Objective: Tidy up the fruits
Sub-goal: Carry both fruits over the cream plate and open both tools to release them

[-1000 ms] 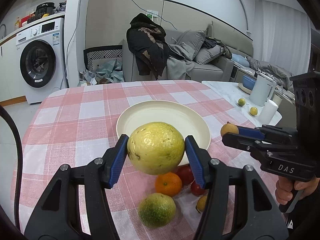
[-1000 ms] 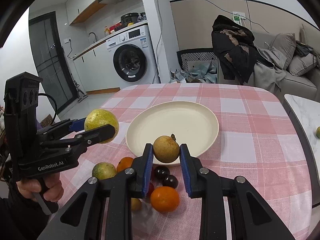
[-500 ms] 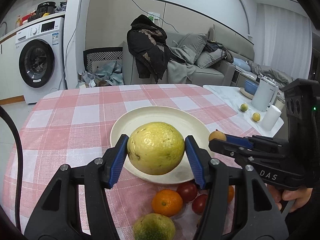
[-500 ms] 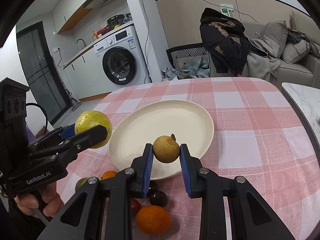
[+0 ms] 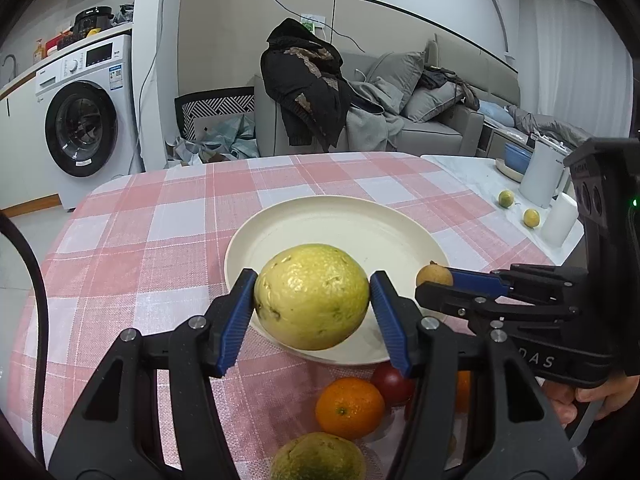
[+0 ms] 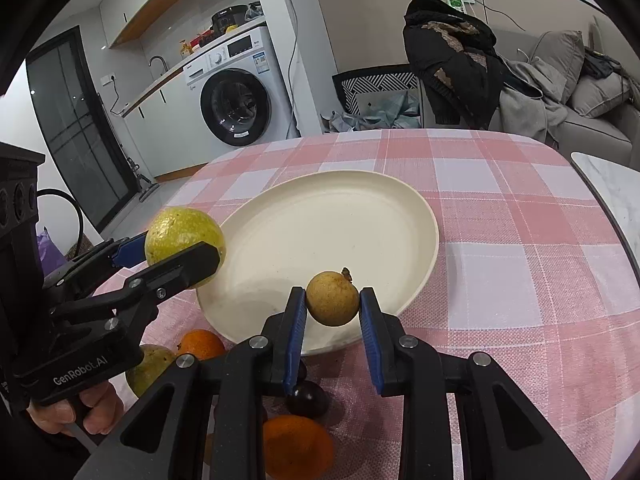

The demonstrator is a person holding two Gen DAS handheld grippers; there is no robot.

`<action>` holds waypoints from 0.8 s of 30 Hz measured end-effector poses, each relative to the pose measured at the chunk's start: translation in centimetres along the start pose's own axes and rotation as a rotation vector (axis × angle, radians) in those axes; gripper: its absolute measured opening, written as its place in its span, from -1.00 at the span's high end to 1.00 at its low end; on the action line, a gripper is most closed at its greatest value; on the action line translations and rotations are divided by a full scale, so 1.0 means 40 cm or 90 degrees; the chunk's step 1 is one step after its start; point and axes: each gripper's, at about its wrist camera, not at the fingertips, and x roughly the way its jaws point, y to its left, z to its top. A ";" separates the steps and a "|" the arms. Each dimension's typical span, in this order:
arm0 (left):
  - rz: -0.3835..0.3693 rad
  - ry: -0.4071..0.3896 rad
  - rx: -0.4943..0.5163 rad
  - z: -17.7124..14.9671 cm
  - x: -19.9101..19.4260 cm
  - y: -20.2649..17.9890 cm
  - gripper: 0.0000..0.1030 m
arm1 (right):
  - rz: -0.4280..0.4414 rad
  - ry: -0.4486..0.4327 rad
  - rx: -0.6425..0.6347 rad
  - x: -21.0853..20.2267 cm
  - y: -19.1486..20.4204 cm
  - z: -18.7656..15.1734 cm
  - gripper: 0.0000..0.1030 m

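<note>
My left gripper (image 5: pixel 312 298) is shut on a large yellow-green citrus (image 5: pixel 311 297), held above the near rim of the cream plate (image 5: pixel 340 220). The same fruit (image 6: pixel 182 236) shows at the plate's left edge in the right wrist view. My right gripper (image 6: pixel 333 300) is shut on a small brown round fruit (image 6: pixel 332 298) over the near rim of the plate (image 6: pixel 320 232); that fruit (image 5: pixel 434 277) appears at the plate's right rim in the left wrist view. The plate holds nothing.
Loose fruit lies on the pink checked cloth near me: an orange (image 5: pixel 350 408), a green citrus (image 5: pixel 318 458), dark red fruits (image 5: pixel 392 378). A side table at the right bears two small citrus (image 5: pixel 506 199) and a white kettle (image 5: pixel 544 174). A hand (image 6: pixel 88 412) holds the left tool.
Both grippers moved forward and down towards the plate with their fruits still gripped. The plate now looks larger and nearer, and the loose fruit has slid towards the bottom edge of both views.
</note>
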 end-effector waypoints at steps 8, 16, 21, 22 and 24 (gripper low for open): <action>0.010 0.011 -0.005 -0.007 0.015 0.004 -0.08 | -0.007 0.003 -0.008 0.008 0.005 -0.001 0.46; 0.020 -0.021 0.003 -0.009 -0.021 0.005 -0.34 | -0.033 -0.030 -0.021 -0.036 0.016 -0.001 0.02; 0.033 -0.025 0.012 -0.025 -0.066 0.016 -0.59 | -0.045 -0.033 -0.022 -0.076 0.009 -0.018 -0.41; 0.040 -0.027 0.018 -0.030 -0.079 0.016 -0.60 | -0.044 -0.035 -0.019 -0.087 0.005 -0.023 -0.59; 0.056 -0.028 0.030 -0.042 -0.107 0.018 -0.73 | -0.042 -0.040 -0.013 -0.106 0.001 -0.030 -0.75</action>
